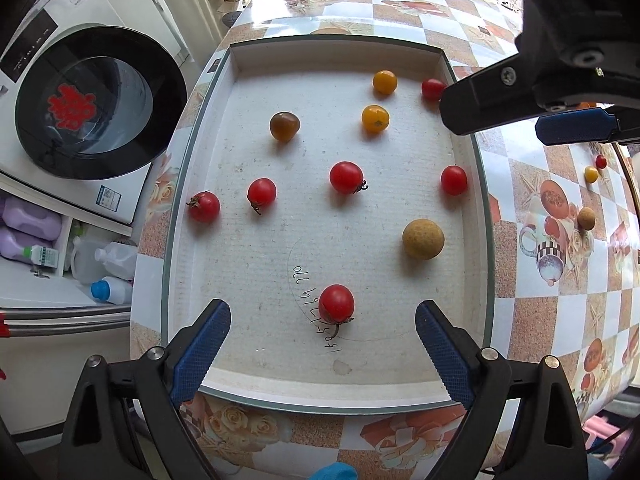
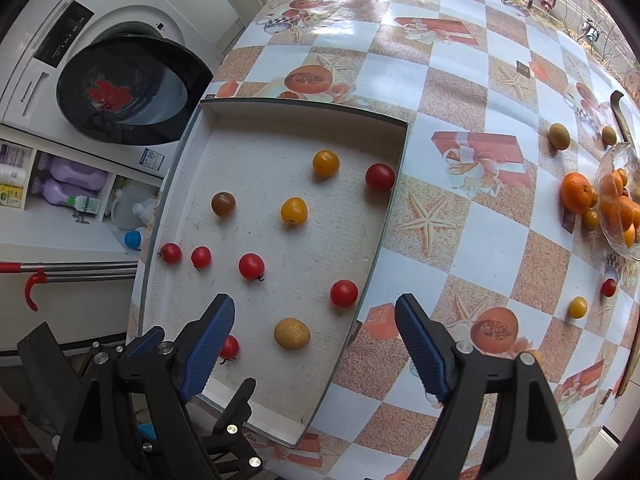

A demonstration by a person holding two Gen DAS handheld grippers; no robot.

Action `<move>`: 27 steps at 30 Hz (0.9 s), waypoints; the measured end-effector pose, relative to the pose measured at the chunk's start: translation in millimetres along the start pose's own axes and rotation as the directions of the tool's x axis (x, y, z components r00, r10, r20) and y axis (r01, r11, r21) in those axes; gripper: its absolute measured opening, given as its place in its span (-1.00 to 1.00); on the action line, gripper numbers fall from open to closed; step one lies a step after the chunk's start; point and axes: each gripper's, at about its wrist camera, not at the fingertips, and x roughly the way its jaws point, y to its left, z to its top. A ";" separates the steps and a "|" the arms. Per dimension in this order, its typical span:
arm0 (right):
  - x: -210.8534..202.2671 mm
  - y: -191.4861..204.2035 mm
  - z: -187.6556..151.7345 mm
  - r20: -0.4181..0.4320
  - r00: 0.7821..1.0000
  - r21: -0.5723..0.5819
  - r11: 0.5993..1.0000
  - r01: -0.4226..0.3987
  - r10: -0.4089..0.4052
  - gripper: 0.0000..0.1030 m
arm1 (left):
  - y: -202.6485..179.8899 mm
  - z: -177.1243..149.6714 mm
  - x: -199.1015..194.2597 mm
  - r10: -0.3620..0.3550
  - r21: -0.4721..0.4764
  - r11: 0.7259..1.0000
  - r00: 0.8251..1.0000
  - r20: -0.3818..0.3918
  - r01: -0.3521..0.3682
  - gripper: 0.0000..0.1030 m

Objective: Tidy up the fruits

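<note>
A white tray holds several red cherry tomatoes, two yellow ones, a brown one and a tan round fruit. My left gripper is open above the tray's near end, with a red tomato between its fingers. My right gripper is open over the tray's right edge, above the tan fruit. It also shows in the left wrist view at the upper right. Loose on the table lie a red tomato and a yellow one.
A glass bowl of oranges stands at the far right, with an orange and brown fruits beside it. A washing machine with its door open and shelves of bottles stand left of the table.
</note>
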 end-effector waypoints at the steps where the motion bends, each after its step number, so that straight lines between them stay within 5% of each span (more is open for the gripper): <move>1: -3.5 -1.5 -2.2 0.007 1.000 0.003 1.000 0.008 -0.008 0.84 | 0.4 -1.3 -2.9 0.000 0.004 1.000 1.000 0.007 0.000 0.83; 4: -14.2 -6.5 -8.8 0.033 0.999 0.019 0.999 0.033 -0.034 0.99 | 0.0 -4.5 -13.1 -0.014 0.009 1.000 1.000 0.017 0.014 0.83; 20: -58.3 12.2 -49.3 0.037 0.986 -0.116 0.980 0.163 -0.160 0.99 | 26.9 -7.9 -42.9 -0.038 -0.081 0.996 0.998 -0.052 0.034 1.00; 27: -69.8 21.2 -58.2 0.044 0.986 -0.144 0.975 0.168 -0.164 0.99 | 23.4 -9.9 -64.3 -0.010 -0.063 0.998 1.000 -0.019 0.009 1.00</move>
